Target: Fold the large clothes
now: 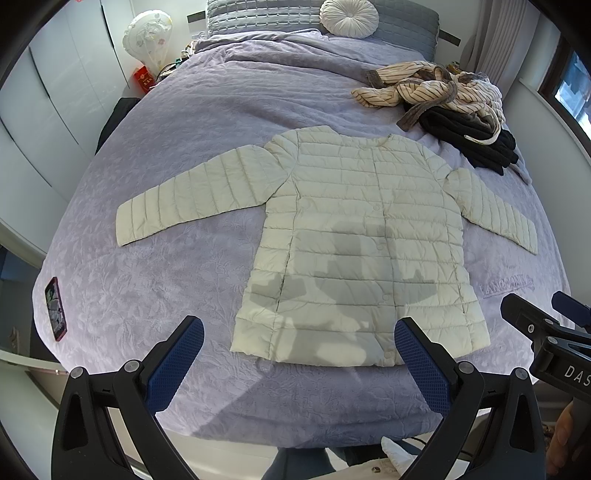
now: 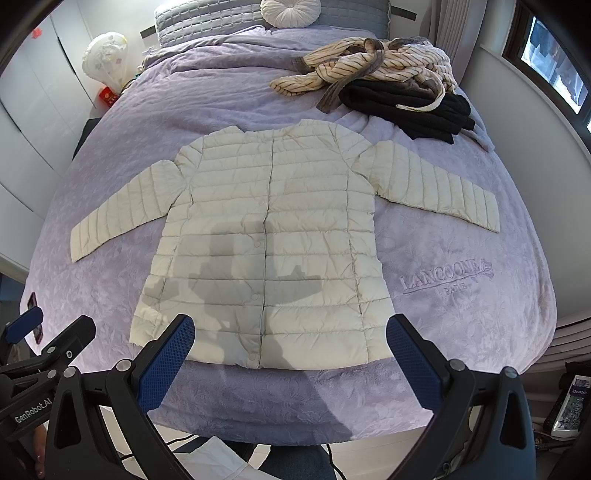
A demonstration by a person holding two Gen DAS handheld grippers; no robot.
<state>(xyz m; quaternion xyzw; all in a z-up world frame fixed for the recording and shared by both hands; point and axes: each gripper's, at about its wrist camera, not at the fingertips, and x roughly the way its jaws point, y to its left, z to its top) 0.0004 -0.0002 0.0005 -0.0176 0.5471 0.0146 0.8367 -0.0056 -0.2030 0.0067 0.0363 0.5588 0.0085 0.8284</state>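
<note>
A cream quilted puffer jacket [image 1: 354,229] [image 2: 266,236] lies flat, front up and buttoned, on a lilac bedspread [image 1: 177,280] [image 2: 461,314], with both sleeves spread out to the sides. My left gripper [image 1: 299,354] hovers open above the near edge of the bed, just short of the jacket's hem, holding nothing. My right gripper [image 2: 290,350] is open too, above the hem, also holding nothing. In the left wrist view the right gripper [image 1: 554,317] shows at the right edge. In the right wrist view the left gripper [image 2: 48,332] shows at the lower left.
A heap of striped and black clothes [image 1: 450,107] [image 2: 388,85] lies at the far right of the bed. A phone in a pink case [image 1: 55,308] rests near the left edge. Grey pillows [image 1: 258,18] and a round white cushion [image 1: 349,16] sit at the head.
</note>
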